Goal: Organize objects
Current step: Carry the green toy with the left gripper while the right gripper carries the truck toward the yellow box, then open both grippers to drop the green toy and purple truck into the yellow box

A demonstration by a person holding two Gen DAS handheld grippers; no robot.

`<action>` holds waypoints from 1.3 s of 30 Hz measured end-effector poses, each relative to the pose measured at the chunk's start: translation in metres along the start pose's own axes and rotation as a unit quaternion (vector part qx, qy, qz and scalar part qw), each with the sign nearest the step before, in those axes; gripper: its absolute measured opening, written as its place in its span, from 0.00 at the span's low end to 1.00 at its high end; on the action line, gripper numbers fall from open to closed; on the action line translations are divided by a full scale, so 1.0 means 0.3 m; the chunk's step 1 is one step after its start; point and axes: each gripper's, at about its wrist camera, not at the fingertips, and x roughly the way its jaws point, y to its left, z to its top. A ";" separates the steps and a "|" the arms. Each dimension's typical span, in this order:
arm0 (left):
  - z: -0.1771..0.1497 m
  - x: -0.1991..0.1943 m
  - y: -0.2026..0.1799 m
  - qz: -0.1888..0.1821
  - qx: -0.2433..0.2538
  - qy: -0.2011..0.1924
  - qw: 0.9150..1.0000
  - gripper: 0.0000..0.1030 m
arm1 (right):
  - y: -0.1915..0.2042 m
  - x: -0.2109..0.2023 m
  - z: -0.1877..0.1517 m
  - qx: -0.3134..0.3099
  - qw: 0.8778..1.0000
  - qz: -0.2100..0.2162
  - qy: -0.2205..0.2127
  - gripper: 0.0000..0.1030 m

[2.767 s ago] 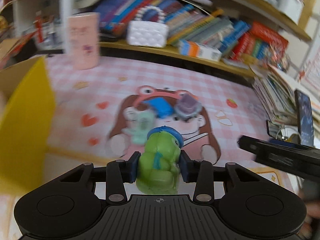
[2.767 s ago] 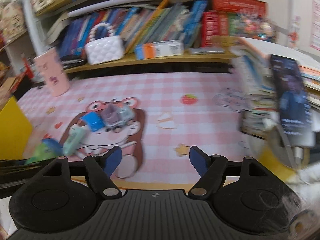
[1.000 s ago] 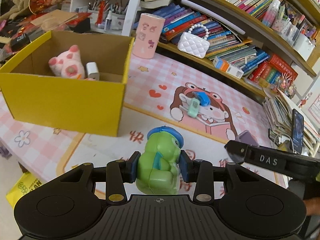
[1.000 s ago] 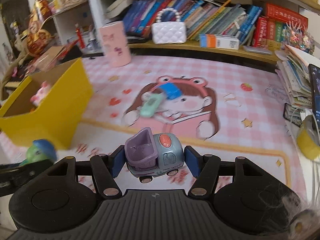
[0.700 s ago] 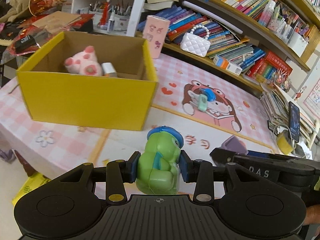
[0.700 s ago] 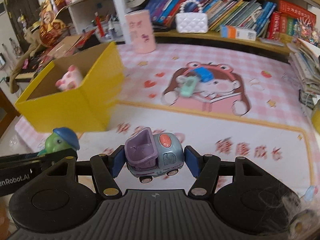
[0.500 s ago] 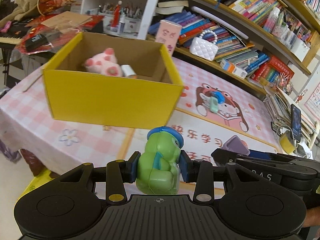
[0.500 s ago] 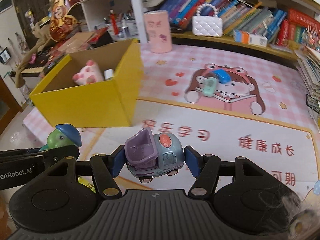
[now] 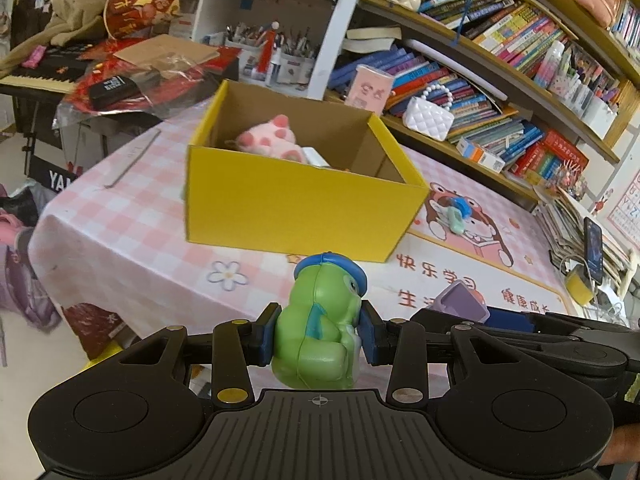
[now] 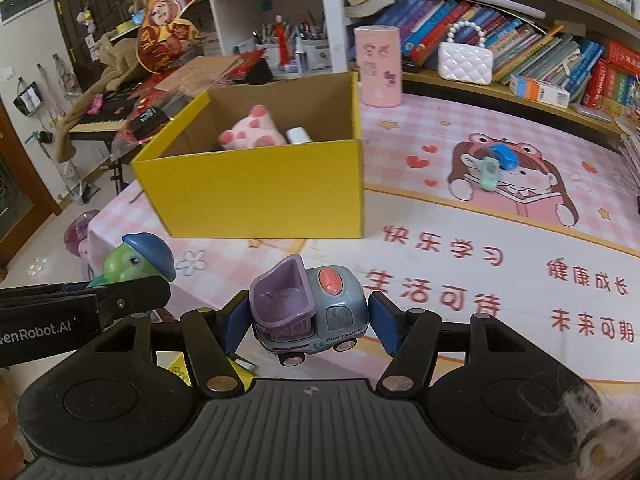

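My left gripper (image 9: 318,336) is shut on a green toy turtle with a blue cap (image 9: 320,328), held in the air in front of the table's near edge. My right gripper (image 10: 308,318) is shut on a grey toy truck with a purple bucket (image 10: 308,306), just to the right of the left one. An open yellow cardboard box (image 9: 296,208) stands ahead on the pink checked tablecloth; a pink plush toy (image 10: 250,128) and a small white object (image 10: 298,135) lie inside. A blue toy car (image 10: 502,156) and a mint toy car (image 10: 489,172) rest on the cartoon mat farther right.
A pink cylinder (image 10: 378,66) stands behind the box. A white quilted purse (image 10: 465,62) and rows of books fill the shelf at the back. A stack of books with a phone (image 9: 594,248) is at the table's right edge. A keyboard (image 9: 40,72) and clutter stand left.
Both grippers have moved left and back along the table with their toys still held. The yellow box now lies straight ahead instead of off to the left.
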 end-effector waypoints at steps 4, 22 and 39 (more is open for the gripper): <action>0.000 -0.027 0.041 0.002 -0.002 -0.007 1.000 0.38 | 0.052 0.000 -0.004 -0.004 1.000 0.002 -0.002 0.59; 0.070 -0.068 0.097 -0.006 -0.022 -0.040 0.999 0.38 | 0.125 -0.007 0.010 -0.022 1.000 -0.001 -0.019 0.59; 0.401 0.140 0.019 0.027 -0.012 -0.119 0.992 0.38 | 0.031 0.173 0.434 -0.048 0.992 -0.002 -0.116 0.59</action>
